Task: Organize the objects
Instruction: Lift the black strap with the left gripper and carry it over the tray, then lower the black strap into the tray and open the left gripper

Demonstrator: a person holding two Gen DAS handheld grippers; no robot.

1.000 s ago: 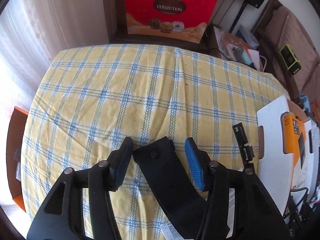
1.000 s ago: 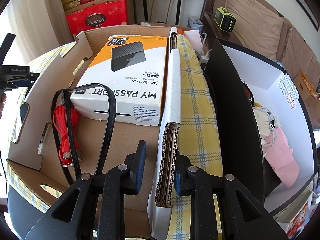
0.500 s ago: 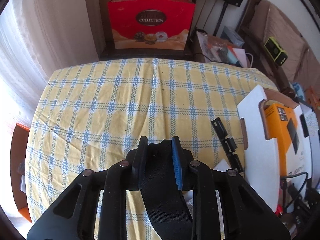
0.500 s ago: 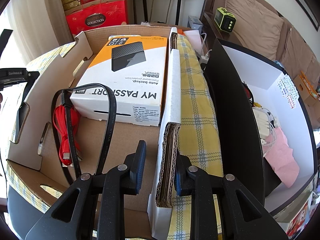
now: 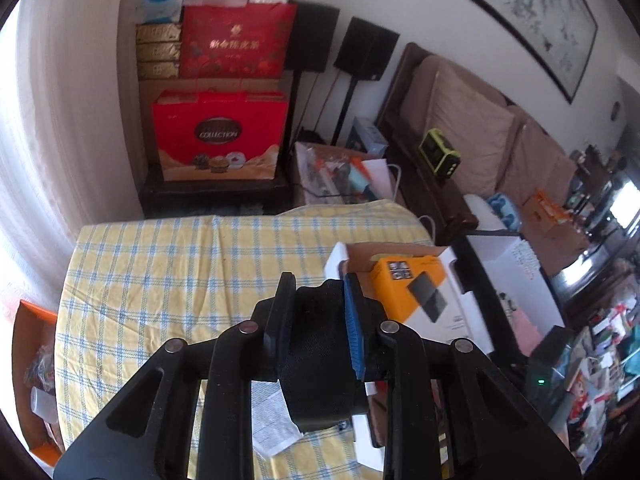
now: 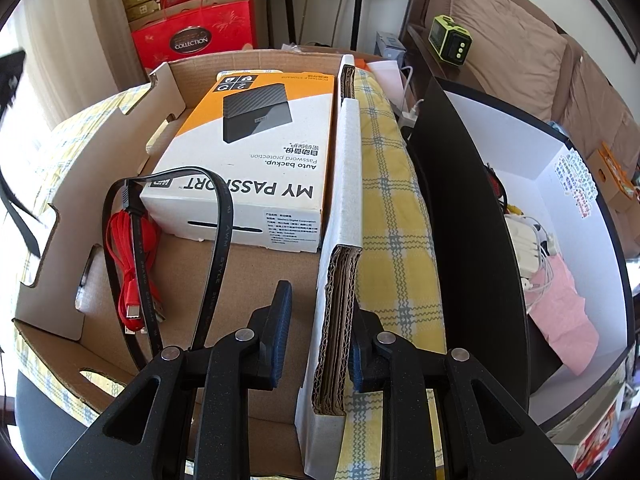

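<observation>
The left gripper (image 5: pixel 316 312) is clamped on a black pouch (image 5: pixel 316 356), its jaws having just been closing with the pouch between them, and holds it clear above the yellow checked tablecloth (image 5: pixel 168 264), near the cloth's right edge; a printed paper slip (image 5: pixel 272 416) lies on the cloth below it; the right gripper (image 6: pixel 320 320) is narrowed onto the right wall of the cardboard box (image 6: pixel 344 184); inside sit a My Passport drive box (image 6: pixel 256 160) against the far wall, and a red cable (image 6: pixel 132 260) and black flat cable (image 6: pixel 220 240) by the left wall.
</observation>
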